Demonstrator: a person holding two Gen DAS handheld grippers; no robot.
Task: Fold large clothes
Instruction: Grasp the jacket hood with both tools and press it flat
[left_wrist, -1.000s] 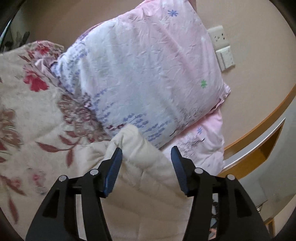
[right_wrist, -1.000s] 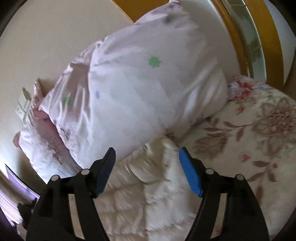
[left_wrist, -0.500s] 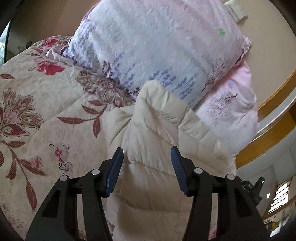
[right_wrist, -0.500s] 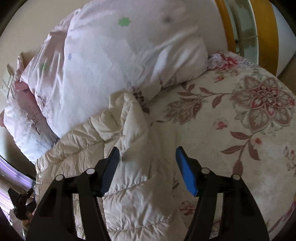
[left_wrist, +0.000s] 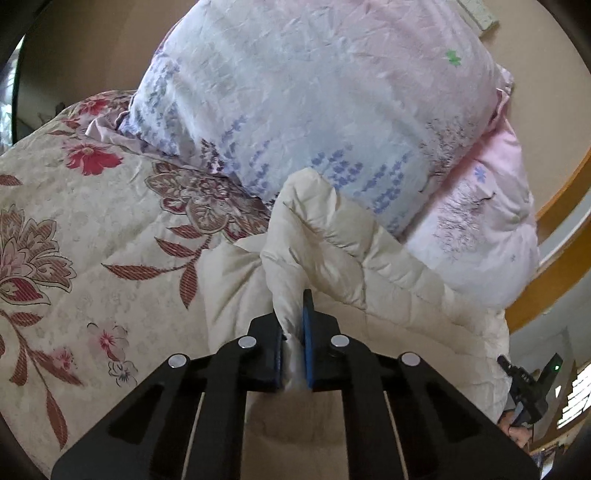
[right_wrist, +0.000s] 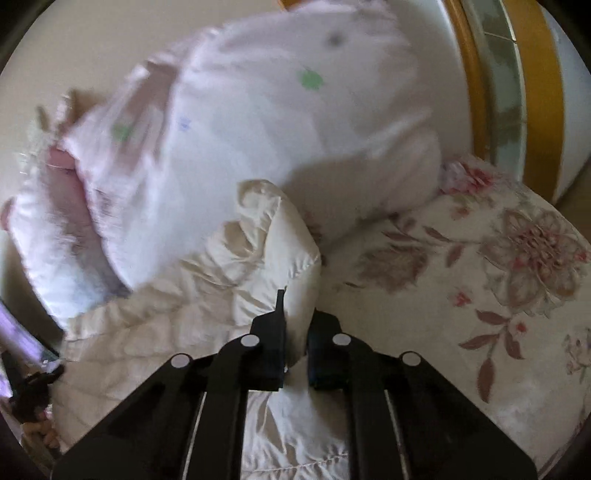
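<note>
A cream quilted puffer jacket (left_wrist: 369, 273) lies on the floral bedspread (left_wrist: 74, 229), its far edge against the pillows. My left gripper (left_wrist: 293, 325) is shut on a pinched ridge of the jacket near its far left corner. In the right wrist view the same jacket (right_wrist: 207, 302) spreads to the left, and my right gripper (right_wrist: 297, 325) is shut on a puffed fold at its far right corner. The jacket's near part is hidden under both grippers.
A large white and lilac pillow (left_wrist: 314, 96) stands just behind the jacket, with a pink pillow (left_wrist: 491, 221) beside it. The wooden headboard rim (left_wrist: 561, 199) curves at the right. The bedspread (right_wrist: 480, 295) stretches to the right of the jacket.
Both grippers were open above the jacket's far edge; both have now closed, each pinching a fold of the jacket. The right view has swung and is blurred.
</note>
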